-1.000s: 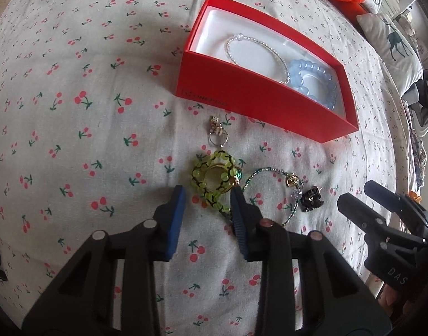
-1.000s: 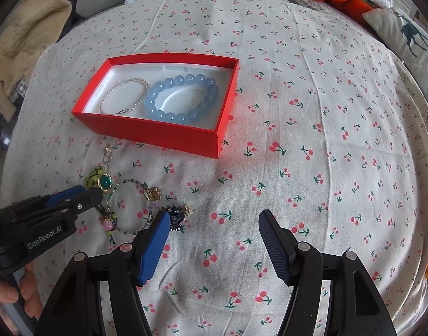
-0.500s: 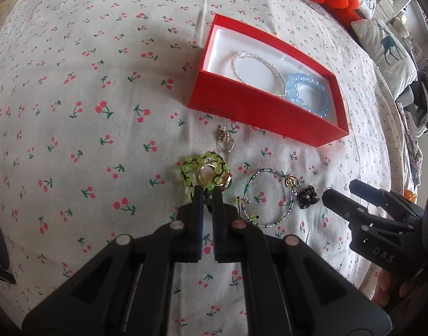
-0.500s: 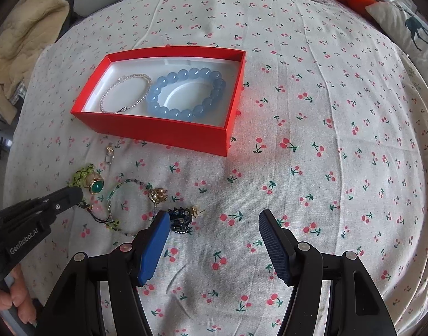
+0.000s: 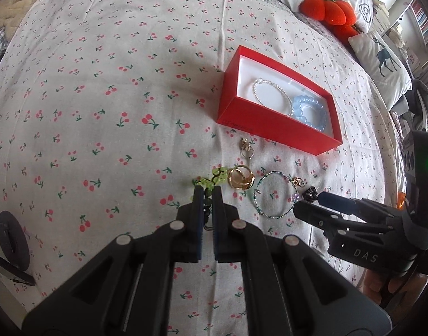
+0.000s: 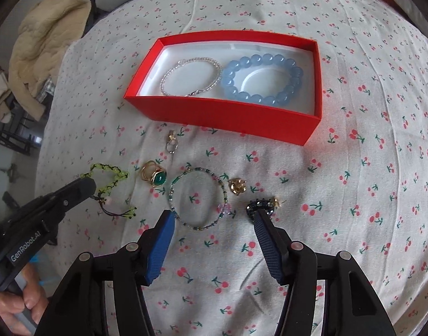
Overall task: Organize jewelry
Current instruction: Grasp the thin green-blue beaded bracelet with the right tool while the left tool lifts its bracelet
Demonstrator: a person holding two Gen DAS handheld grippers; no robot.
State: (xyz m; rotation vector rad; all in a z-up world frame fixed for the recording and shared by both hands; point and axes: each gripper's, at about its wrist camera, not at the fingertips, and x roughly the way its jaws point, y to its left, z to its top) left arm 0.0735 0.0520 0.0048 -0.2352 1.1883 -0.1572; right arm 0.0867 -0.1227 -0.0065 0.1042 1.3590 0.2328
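Green bead bracelet (image 6: 109, 177) is the piece in hand: my left gripper (image 5: 207, 196) has its jaws pinched right down on the bracelet's cord, beads bunched just past the tips, tassel ends trailing on the cloth. It sits toward the near-left part of the bedspread (image 5: 102, 98), left end of the loose jewelry row.

Red box (image 6: 228, 114) lies up and to the right of that grip in the left wrist view, long axis slanting away to the right, near long wall facing the row. Already inside: a clear bead bracelet (image 6: 190, 75) on the left, a blue bead bracelet (image 6: 263, 79) on the right. Free white floor is mostly the left end, so I judge the carry goes forward-right over the near wall.

Rest of the row, left to right in the right wrist view: gold ring with green stone (image 6: 155, 176), thin seed-bead bracelet (image 6: 198, 198), gold charm (image 6: 237, 186), dark earring (image 6: 260, 207). A small silver charm (image 6: 172, 142) lies between the row and the box.

My right gripper (image 6: 214, 221) is about half open and closing, pads not pressing anything; the seed-bead bracelet's near arc lies between the tips and the dark earring touches the right finger's tip. Right hand is nearer those two; left is nearer the green one.
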